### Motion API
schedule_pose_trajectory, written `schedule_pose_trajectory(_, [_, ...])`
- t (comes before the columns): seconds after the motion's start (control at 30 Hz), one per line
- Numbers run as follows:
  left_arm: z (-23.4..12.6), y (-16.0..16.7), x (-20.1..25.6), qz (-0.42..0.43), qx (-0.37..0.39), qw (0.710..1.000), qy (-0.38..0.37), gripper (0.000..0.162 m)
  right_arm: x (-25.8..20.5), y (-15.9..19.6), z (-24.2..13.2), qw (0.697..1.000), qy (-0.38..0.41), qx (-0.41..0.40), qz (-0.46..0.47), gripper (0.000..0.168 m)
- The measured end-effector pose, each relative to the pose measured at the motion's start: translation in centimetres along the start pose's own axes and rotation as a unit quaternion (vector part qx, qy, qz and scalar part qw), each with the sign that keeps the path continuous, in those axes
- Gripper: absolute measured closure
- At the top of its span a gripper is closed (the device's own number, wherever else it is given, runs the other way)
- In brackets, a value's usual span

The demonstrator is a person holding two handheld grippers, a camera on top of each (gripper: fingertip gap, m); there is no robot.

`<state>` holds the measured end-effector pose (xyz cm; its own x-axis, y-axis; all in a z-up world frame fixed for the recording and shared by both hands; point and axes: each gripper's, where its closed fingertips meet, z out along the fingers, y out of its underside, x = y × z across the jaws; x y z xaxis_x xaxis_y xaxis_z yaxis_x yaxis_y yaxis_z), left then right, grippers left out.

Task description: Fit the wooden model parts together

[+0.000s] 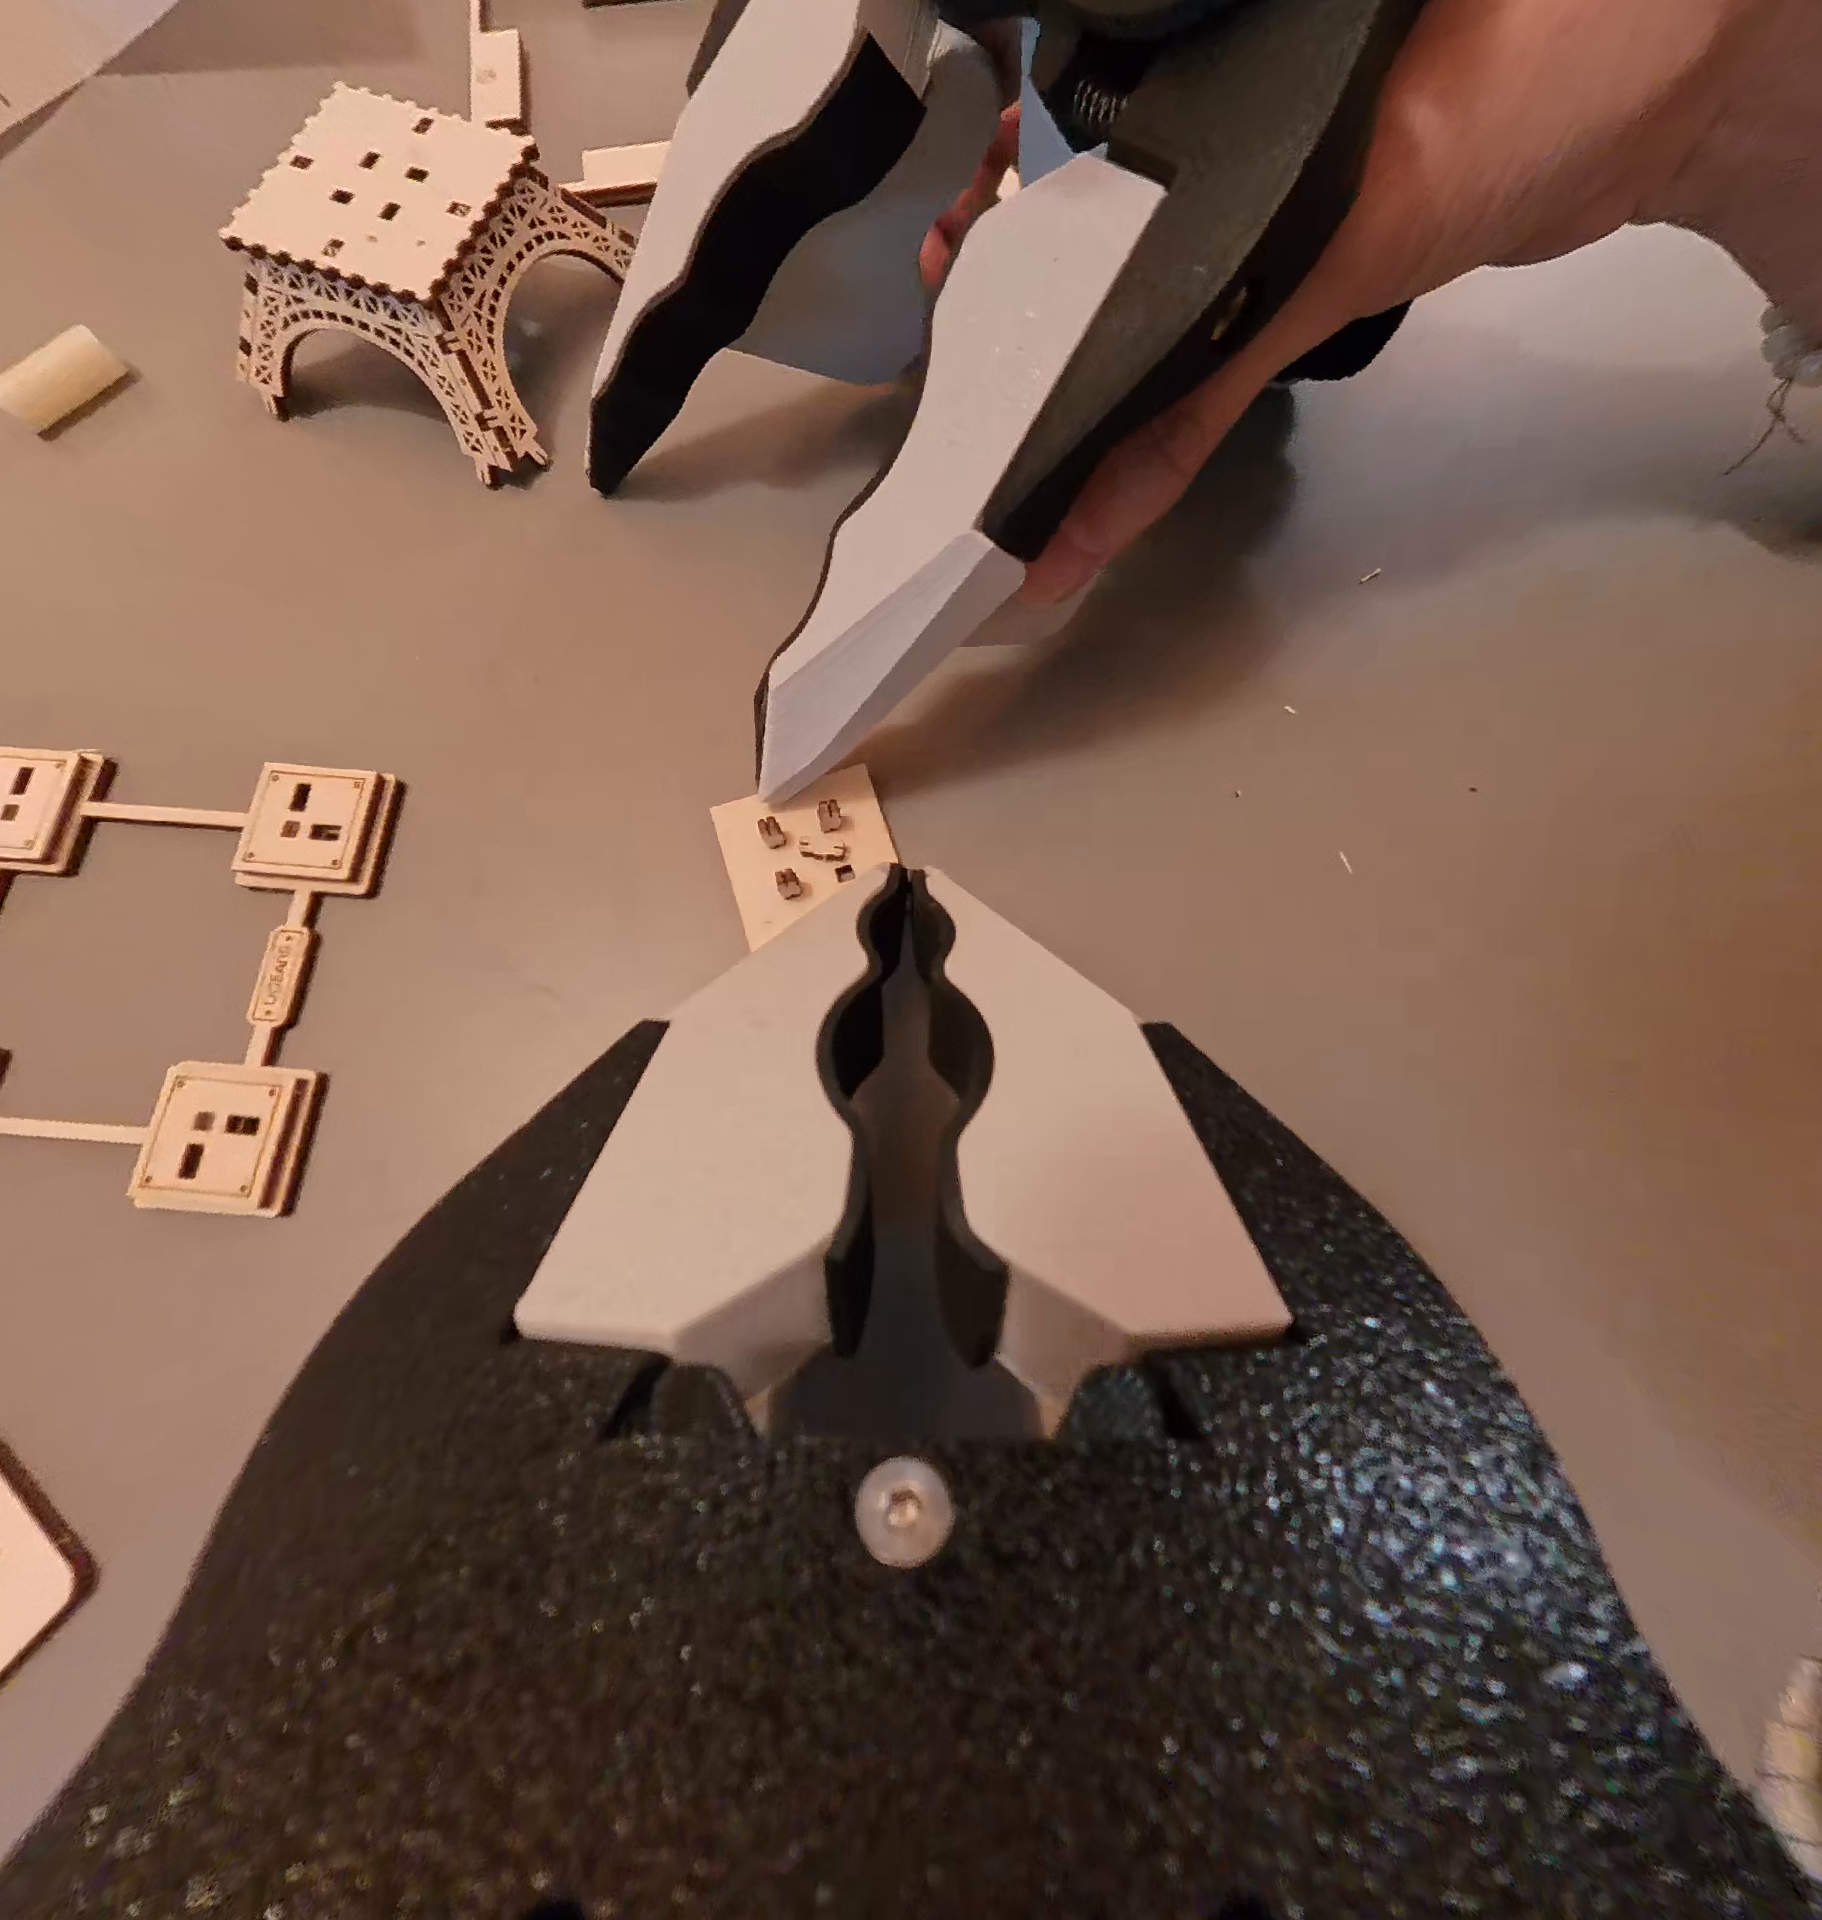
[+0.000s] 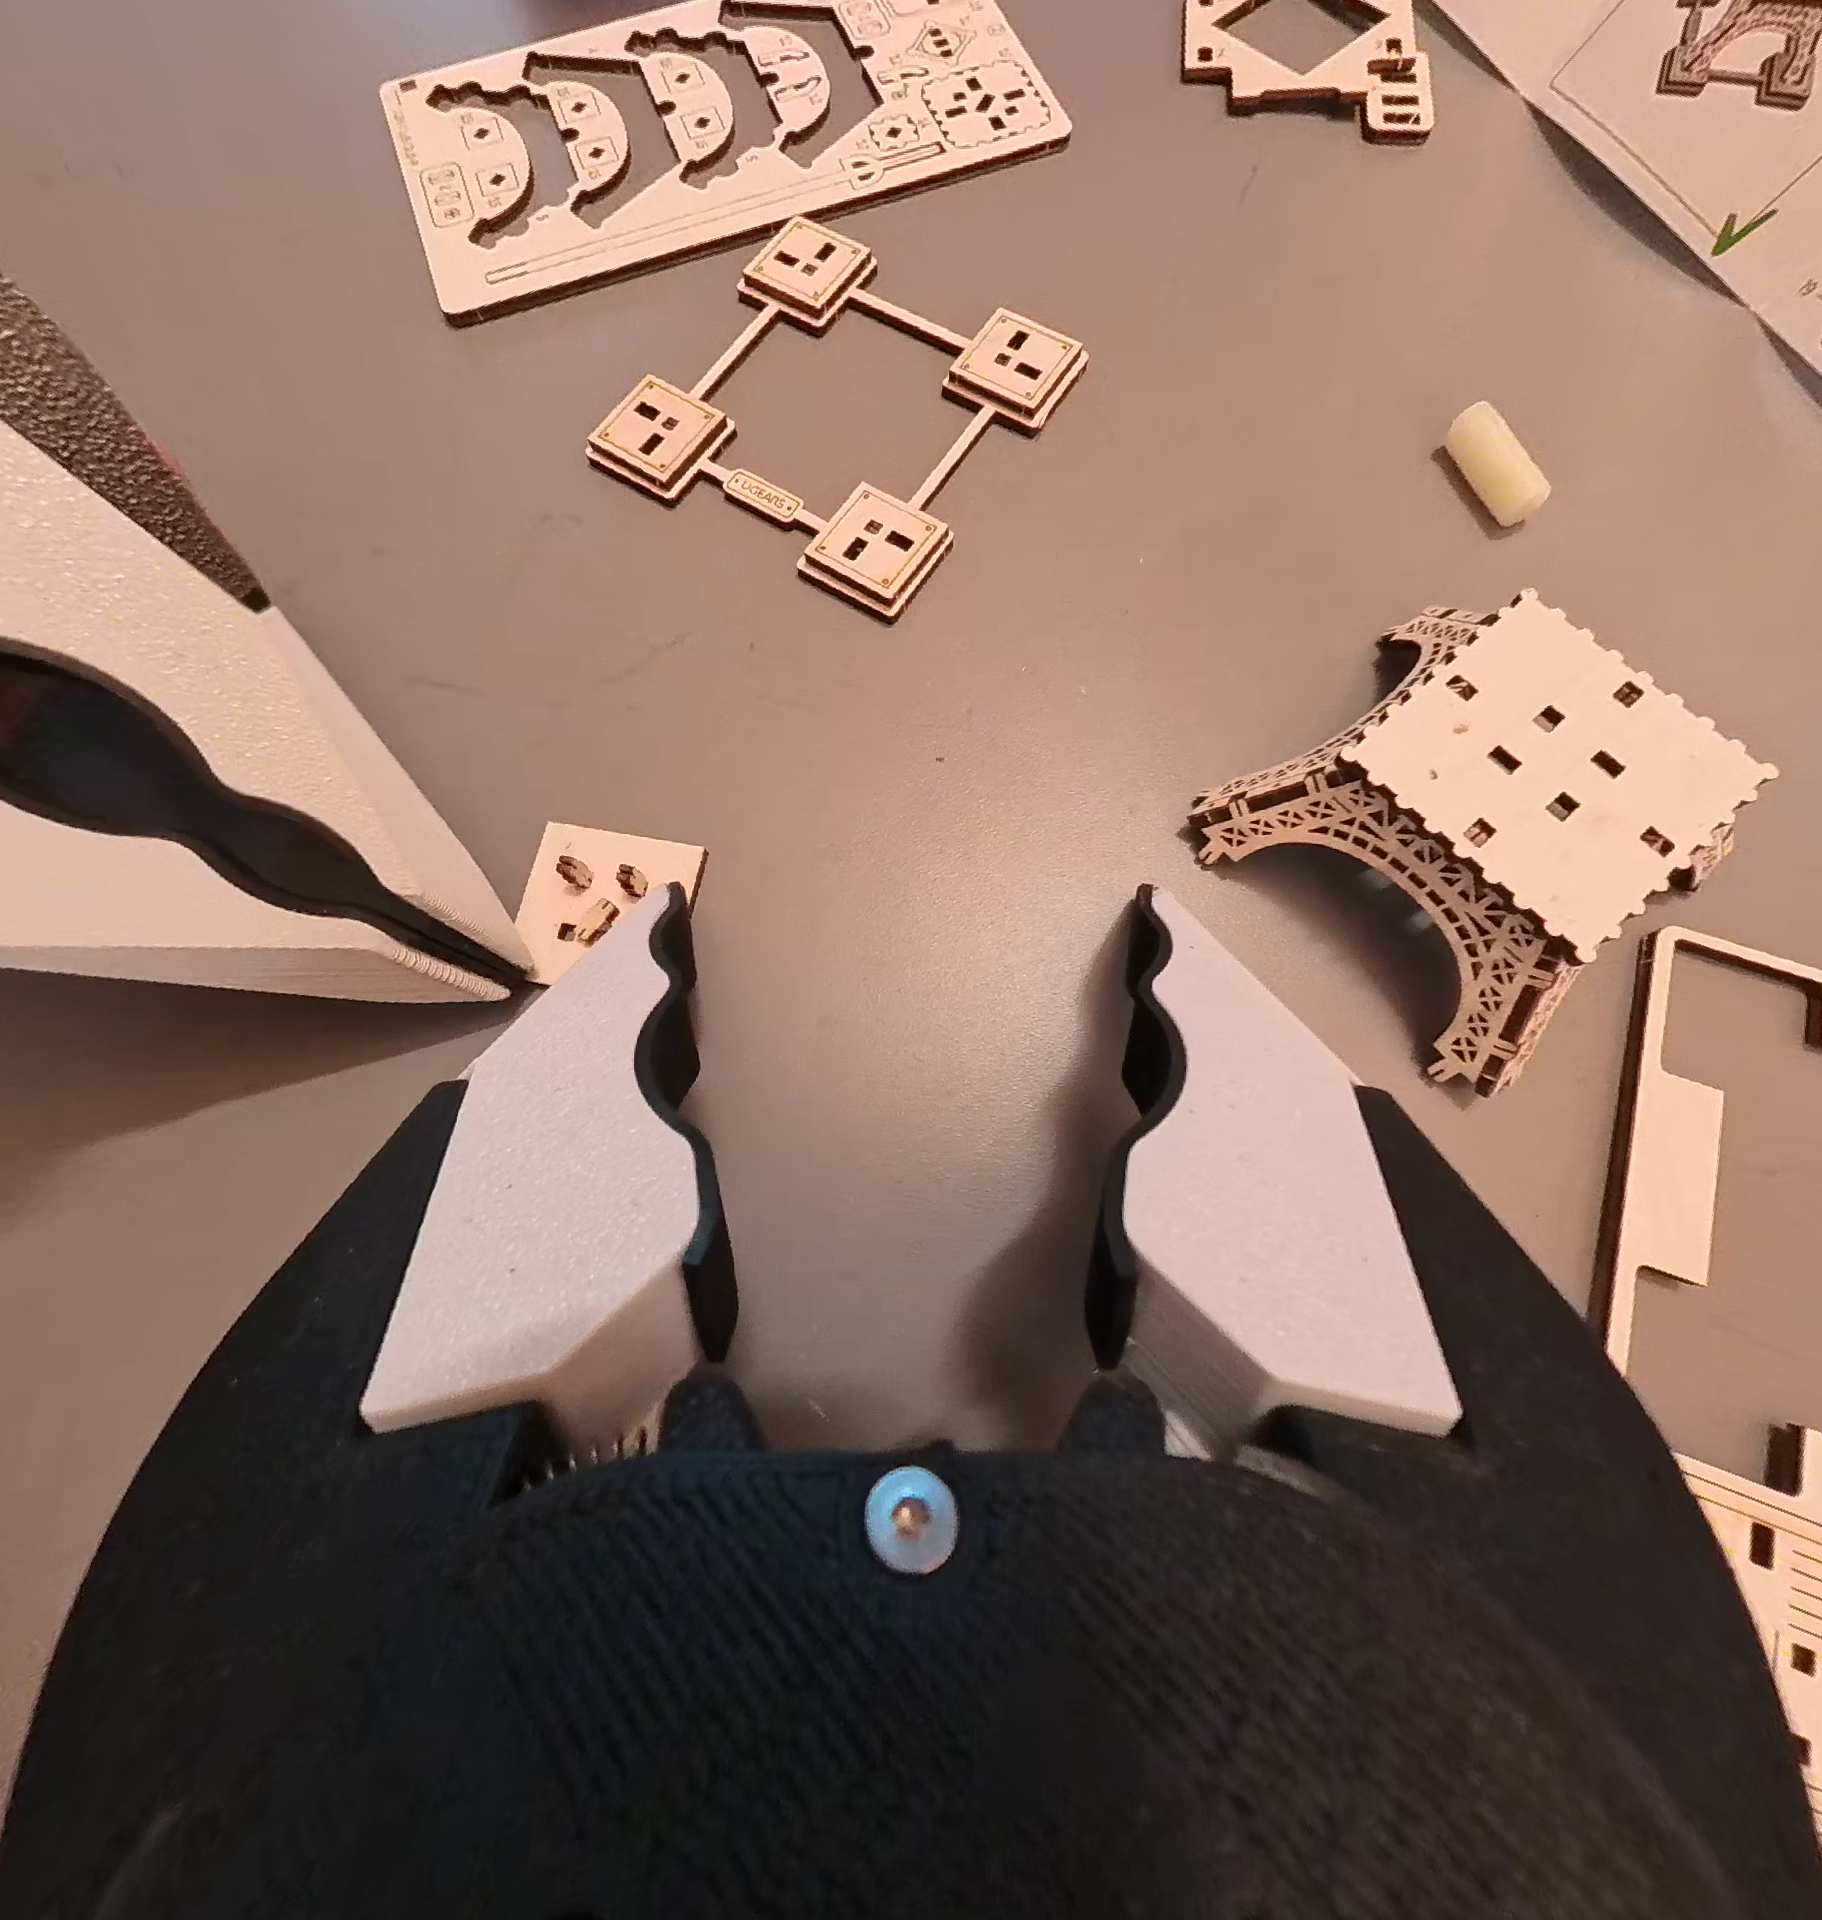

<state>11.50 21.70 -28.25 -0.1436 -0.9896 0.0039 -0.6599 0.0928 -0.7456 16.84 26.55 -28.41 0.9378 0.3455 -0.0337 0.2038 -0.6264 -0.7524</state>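
Observation:
A small square wooden plate with tiny upright tabs lies flat on the grey table; it also shows in the right wrist view. My left gripper is shut, and its tips touch the plate's near edge without holding it; it shows from the side in the right wrist view. My right gripper is open and empty. Its left fingertip rests on the plate's edge, also seen in the left wrist view. The lattice tower base stands apart to the side.
A flat frame of four slotted squares lies ahead, also in the left wrist view. A punched-out part sheet, an instruction paper, a pale cylinder and offcut sheets lie around. A hand holds the right gripper. To the pale cylinder: right tips about 12 centimetres, left tips about 20 centimetres. It is also in sight in the left wrist view.

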Motion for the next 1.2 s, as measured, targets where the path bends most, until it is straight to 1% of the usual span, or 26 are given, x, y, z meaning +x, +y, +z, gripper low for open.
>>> schedule_pose_trajectory(0.07, [-0.03, -0.01, 0.12, -0.01, 0.001, 1.0, 0.02, 0.161, 0.0, 0.0, 0.0, 1.0, 0.001, 0.0, 0.0, 0.086])
schedule_pose_trajectory(0.2, [0.16, -0.18, 0.07, -0.002, -0.001, 0.998, 0.061, 0.162, 0.12, -0.01, -0.01, 1.0, 0.002, 0.001, 0.004, 0.088])
schedule_pose_trajectory(0.37, [0.02, -0.2, 0.1, -0.05, -0.002, 0.993, 0.107, 0.162, 0.23, 0.07, -0.11, 1.0, 0.011, 0.001, 0.005, 0.086])
schedule_pose_trajectory(0.5, [-0.1, -0.12, 0.13, -0.039, 0.001, 0.994, 0.099, 0.159, 0.2, 0.05, -0.14, 1.0, 0.013, 0.002, 0.002, 0.087])
schedule_pose_trajectory(0.7, [-0.3, 0.11, 0.38, 0.019, 0.003, 0.998, 0.059, 0.156, 0.17, 0.07, -0.12, 1.0, 0.008, 0.001, 0.007, 0.088])
schedule_pose_trajectory(0.8, [-0.2, 0.16, 0.0, 0.031, 0.002, 0.999, 0.031, 0.157, 0.17, 0.08, -0.13, 1.0, 0.01, 0.001, 0.005, 0.088])
schedule_pose_trajectory(0.87, [-0.16, 0.16, 0.1, 0.039, 0.002, 0.999, 0.029, 0.156, 0.17, 0.04, -0.17, 1.0, 0.013, 0.002, 0.001, 0.088])
schedule_pose_trajectory(1.2, [-0.25, 0.1, 0.05, -0.012, 0.003, 0.997, 0.07, 0.157, 0.23, 0.08, -0.13, 1.0, 0.01, 0.001, 0.007, 0.088])
